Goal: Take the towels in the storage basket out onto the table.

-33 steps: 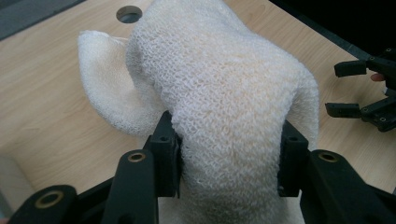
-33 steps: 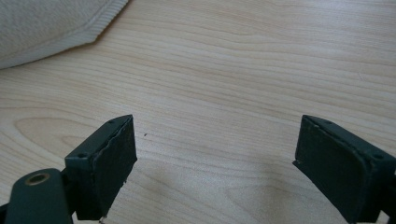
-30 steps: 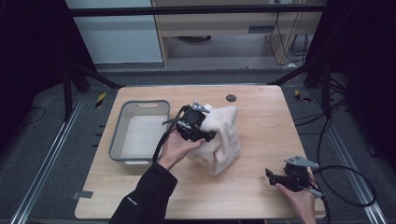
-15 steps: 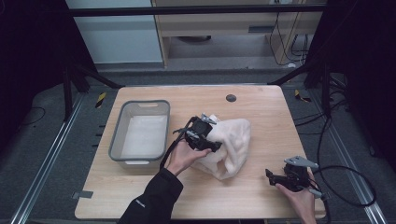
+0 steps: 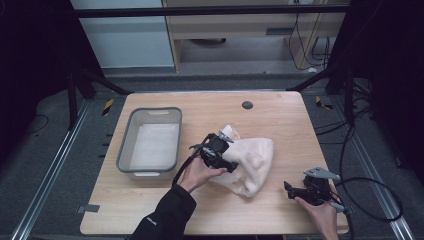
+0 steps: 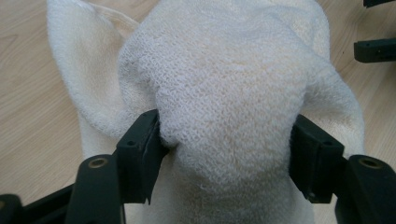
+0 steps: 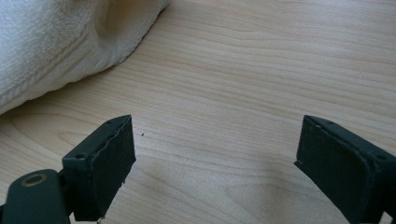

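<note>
Showing no readable writing: cream towel [image 5: 250,160], grey bin [image 5: 150,142], table [image 5: 280,115].

No text, label or number can be read anywhere.

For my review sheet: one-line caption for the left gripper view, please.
Left tongs, half open, straddle a bulge of the cream towel lying on the wooden table.

The towel [image 5: 250,160] lies on the table [image 5: 280,115], right of the bin [image 5: 150,142].
</note>
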Action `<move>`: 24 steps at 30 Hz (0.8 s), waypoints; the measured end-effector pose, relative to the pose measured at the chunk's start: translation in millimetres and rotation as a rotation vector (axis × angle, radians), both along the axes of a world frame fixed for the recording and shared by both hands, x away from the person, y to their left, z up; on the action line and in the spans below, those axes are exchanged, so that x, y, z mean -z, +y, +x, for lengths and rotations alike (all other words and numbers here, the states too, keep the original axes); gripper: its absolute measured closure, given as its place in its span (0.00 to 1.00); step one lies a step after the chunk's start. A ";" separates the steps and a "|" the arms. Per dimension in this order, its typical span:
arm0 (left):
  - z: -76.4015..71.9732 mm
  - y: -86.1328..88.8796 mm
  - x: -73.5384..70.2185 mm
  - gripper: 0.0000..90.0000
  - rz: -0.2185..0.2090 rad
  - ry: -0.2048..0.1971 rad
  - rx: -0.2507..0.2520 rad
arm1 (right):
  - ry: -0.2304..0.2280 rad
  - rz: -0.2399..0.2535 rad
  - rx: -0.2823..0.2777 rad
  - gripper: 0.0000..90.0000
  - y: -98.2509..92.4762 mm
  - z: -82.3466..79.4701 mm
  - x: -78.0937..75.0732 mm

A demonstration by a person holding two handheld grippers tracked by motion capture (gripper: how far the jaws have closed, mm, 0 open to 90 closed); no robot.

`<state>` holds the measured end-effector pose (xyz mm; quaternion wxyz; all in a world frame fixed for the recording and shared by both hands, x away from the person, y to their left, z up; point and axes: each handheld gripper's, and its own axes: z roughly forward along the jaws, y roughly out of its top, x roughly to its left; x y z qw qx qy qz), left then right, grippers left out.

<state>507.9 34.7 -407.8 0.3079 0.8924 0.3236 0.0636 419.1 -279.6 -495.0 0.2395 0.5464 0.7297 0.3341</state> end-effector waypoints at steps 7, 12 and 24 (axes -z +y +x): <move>-2.4 1.8 -0.9 0.29 0.018 0.006 0.009 | 0.001 -0.001 0.000 0.12 -0.2 0.1 0.0; -6.9 8.2 -8.7 0.26 -0.009 -0.005 0.017 | 0.002 -0.003 0.000 0.12 -0.3 0.2 0.1; -24.9 47.7 -40.4 0.27 -0.077 -0.080 -0.037 | 0.004 0.000 0.005 0.12 -0.1 -0.4 -0.4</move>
